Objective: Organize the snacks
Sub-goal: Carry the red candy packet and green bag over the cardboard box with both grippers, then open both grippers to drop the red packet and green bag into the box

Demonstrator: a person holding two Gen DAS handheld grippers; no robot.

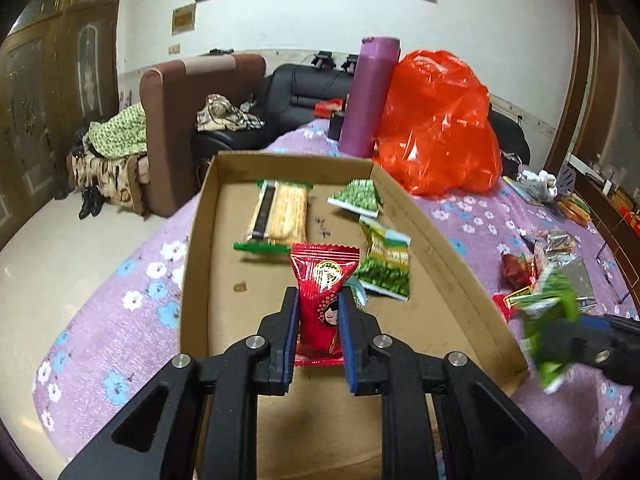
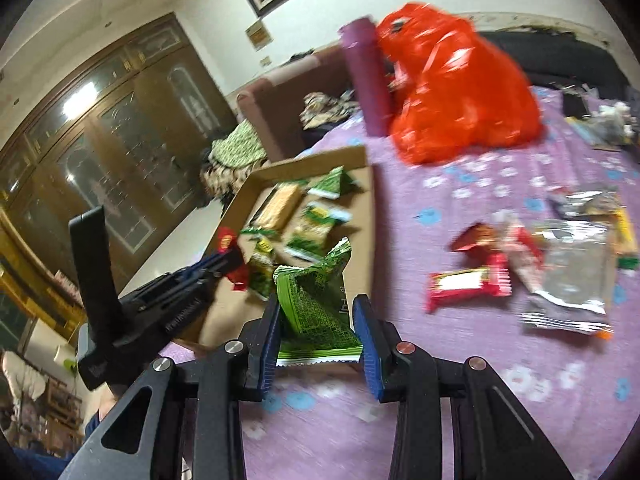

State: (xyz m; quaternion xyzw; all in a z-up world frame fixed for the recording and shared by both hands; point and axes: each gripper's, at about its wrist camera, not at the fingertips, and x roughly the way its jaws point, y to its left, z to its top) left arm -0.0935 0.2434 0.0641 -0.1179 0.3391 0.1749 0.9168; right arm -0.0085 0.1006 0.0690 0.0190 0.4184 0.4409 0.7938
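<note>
My left gripper is shut on a red snack packet and holds it above the near part of a shallow cardboard box. In the box lie a long cracker pack and two green packets. My right gripper is shut on a green snack packet, at the box's right rim. In the left wrist view that green packet shows blurred at the right. The left gripper with its red packet appears at the left of the right wrist view.
Loose snacks lie on the purple flowered cloth right of the box: red packets, a silver pouch. A purple bottle and an orange plastic bag stand behind the box. A brown armchair is beyond the table's edge.
</note>
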